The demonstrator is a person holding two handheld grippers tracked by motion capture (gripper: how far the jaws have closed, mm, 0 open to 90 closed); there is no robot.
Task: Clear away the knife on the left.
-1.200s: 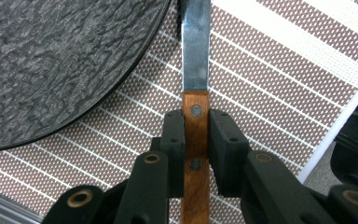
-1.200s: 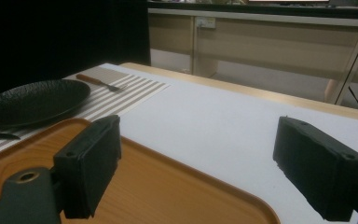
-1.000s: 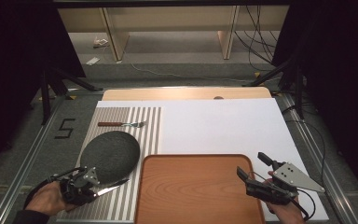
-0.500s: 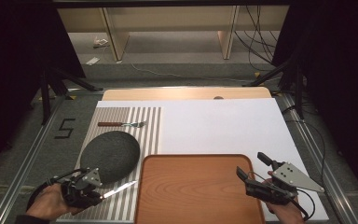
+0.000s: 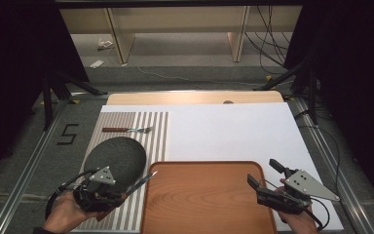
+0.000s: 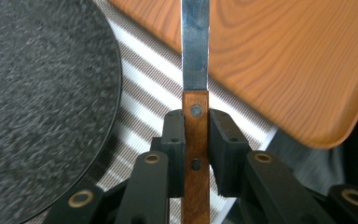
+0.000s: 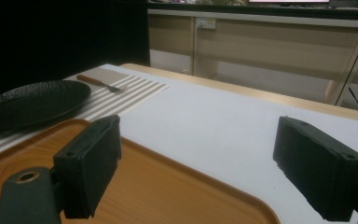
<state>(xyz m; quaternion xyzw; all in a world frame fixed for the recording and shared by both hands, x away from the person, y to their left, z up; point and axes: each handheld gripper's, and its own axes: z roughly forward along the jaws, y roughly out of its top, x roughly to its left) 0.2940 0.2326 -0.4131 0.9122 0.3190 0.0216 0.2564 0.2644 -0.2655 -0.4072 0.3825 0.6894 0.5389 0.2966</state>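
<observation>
Left gripper point(image 5: 119, 192): near the table's front-left corner, jaws clamped on the wooden handle of a knife point(image 6: 195, 70).
Knife: blade points toward the tray point(image 5: 204, 214), tip at its left rim.
Right gripper point(image 5: 268, 180): jaws apart, over the tray's front-right corner.
Plate point(image 5: 116, 158): black, on the striped mat point(image 5: 156, 131).
Fork point(image 5: 126, 129): at the mat's far edge.

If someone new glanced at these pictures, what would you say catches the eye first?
Probably the knife clamped by its wooden handle in the left tongs, blade pointing toward the wooden tray at the table's near edge. Next, the dark round plate on the striped mat, with a fork beyond it.
</observation>
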